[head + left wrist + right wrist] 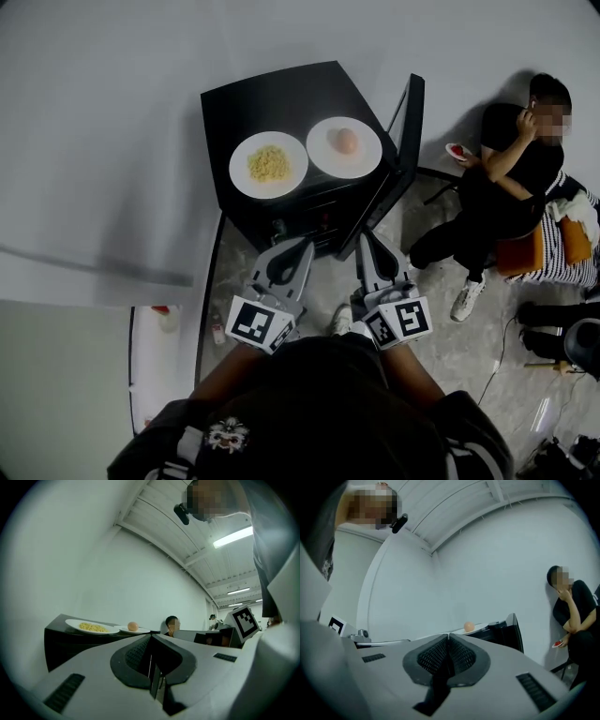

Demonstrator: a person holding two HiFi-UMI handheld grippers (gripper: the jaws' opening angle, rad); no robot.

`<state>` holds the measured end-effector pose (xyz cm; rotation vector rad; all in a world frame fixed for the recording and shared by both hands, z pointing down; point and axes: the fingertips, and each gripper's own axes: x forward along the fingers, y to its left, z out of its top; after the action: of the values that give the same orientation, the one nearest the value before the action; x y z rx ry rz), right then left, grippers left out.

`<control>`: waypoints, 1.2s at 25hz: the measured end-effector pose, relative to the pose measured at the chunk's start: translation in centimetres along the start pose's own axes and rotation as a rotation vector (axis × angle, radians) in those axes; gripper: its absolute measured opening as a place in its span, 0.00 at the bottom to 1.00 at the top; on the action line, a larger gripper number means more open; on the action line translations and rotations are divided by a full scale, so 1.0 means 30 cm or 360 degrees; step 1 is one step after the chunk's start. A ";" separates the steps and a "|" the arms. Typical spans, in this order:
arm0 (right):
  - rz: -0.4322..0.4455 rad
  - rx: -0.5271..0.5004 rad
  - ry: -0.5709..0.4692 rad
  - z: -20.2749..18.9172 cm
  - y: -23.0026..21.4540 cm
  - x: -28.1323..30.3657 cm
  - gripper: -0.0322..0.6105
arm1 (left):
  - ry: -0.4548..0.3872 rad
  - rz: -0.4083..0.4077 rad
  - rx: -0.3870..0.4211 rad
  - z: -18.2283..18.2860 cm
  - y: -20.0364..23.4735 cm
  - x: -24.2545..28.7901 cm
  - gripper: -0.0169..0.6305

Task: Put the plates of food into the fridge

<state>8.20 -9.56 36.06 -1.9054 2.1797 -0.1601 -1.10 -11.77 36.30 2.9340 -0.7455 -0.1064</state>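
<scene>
Head view: the black fridge (pixel 272 98) stands with its door (pixel 410 127) open. The noodle plate (pixel 242 178) and the egg plate (pixel 367 156) sit on top, neither inside yet. My left gripper (pixel 303 243) and right gripper (pixel 365 237) hover nearby, closed and empty.

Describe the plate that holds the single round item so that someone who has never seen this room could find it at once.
Find the black fridge against the white wall, its door swung open. Of the two white plates on its top, take the door-side plate. It carries one smooth, pinkish round piece, whereas the neighbouring plate carries a heap of yellow shreds.
</scene>
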 end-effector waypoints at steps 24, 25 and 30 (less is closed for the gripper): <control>0.0027 0.1612 0.0136 -0.021 -0.264 0.284 0.27 | 0.0052 0.0208 0.0012 -0.024 -0.029 0.041 0.06; 0.0015 0.1654 0.0139 -0.027 -0.272 0.297 0.28 | 0.0051 0.0215 0.0012 -0.026 -0.023 0.040 0.06; -0.0066 0.1779 0.0165 -0.053 -0.308 0.343 0.29 | 0.0040 0.0279 0.0003 -0.025 0.016 0.019 0.06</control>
<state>15.44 -21.16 38.68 -1.2592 1.4997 -1.1991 -0.75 -12.41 37.07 2.8500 -0.9942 -0.0531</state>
